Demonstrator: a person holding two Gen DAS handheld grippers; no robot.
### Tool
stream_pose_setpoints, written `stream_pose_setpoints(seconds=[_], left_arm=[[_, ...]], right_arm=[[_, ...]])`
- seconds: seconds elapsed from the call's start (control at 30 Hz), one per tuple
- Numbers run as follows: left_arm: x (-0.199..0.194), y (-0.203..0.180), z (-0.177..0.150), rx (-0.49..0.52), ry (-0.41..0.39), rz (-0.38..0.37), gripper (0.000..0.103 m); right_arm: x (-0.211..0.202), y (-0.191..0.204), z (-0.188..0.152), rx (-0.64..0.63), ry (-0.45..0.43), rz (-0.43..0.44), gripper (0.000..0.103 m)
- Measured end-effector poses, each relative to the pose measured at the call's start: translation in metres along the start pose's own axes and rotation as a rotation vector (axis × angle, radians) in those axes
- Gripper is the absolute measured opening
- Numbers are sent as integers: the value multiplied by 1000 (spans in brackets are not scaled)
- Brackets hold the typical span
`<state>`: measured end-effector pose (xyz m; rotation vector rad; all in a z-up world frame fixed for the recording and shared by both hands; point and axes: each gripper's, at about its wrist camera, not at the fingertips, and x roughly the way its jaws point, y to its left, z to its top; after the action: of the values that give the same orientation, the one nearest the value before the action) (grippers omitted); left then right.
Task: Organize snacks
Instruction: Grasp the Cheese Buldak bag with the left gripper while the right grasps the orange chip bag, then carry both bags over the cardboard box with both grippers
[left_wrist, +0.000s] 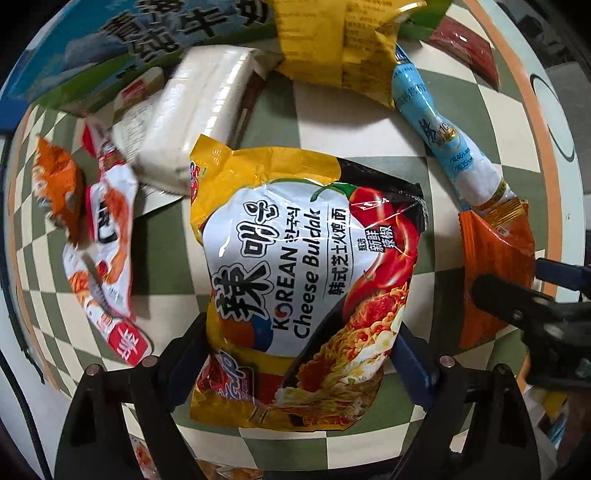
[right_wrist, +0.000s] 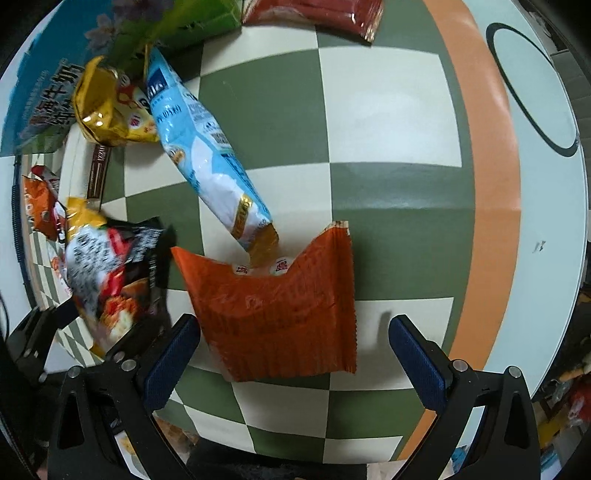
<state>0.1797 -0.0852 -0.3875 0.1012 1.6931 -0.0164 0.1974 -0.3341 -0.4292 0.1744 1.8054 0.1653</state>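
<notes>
Left wrist view — noodle packet (left_wrist: 295, 280) between spread left claw (left_wrist: 299, 362) fingers.

the left claw (left_wrist: 299, 369) is built from matte black plastic arms, angular and ribbed with triangular cut-outs, each finger faced with a dark blue pad (left_wrist: 413, 369). round silver screw heads sit at the joints. the right claw (right_wrist: 291, 365) has the same make: black brackets, blue textured pads (right_wrist: 166, 365), silver screws on the upper edges of both arms.
</notes>
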Motion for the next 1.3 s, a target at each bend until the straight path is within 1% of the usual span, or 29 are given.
stream_pose_setpoints(seconds=[0.03,0.1,0.13,0.17,0.2,0.23,0.27,0.43,0.47,0.6,0.73,0.8,0.9,1.0,1.1,1.2,1.3], left_arm=[[-2,0,1,-9,-7,4,90],[-4,1,-5,-27,-21,9,90],[-8,4,-8,-40,-29,9,90],[-8,1,-3,-46,-32,12,90],[-11,0,-3,-53,-37,16,90],[-13,0,-7,-63,-45,19,90],[-17,-2,-8,-69,-50,22,90],[-32,-5,-20,-108,-79,24,90],[-29,-5,-22,-113,-84,23,90],[-43,-4,-29,-149,-114,7,90],[-74,1,-37,-184,-169,-12,90],[-103,7,-38,-194,-202,-19,90],[-134,10,-38,-206,-261,-36,90],[-163,15,-32,-211,-316,-57,90],[-191,19,-20,-211,-363,-72,90],[-210,29,1,-210,-393,-89,90],[-225,43,30,-210,-408,-100,90]], right_arm=[[4,5,0,6,-1,-7,101],[5,5,1,21,-3,2,94],[4,4,1,28,-4,10,85],[5,6,0,34,-5,15,80],[3,7,-2,39,-10,9,79],[1,7,-3,40,-19,9,74],[0,9,-5,41,-23,13,71],[-10,8,-15,31,-35,11,68],[-13,6,-19,31,-37,16,68],[-26,0,-37,33,-55,50,67],[-56,-3,-48,21,-88,96,67],[-72,1,-54,7,-114,115,67],[-97,8,-54,-18,-162,143,67],[-130,13,-51,-44,-211,172,67],[-154,41,-36,-70,-259,199,67],[-182,58,-23,-92,-301,217,67],[-207,70,-4,-102,-332,231,67]])
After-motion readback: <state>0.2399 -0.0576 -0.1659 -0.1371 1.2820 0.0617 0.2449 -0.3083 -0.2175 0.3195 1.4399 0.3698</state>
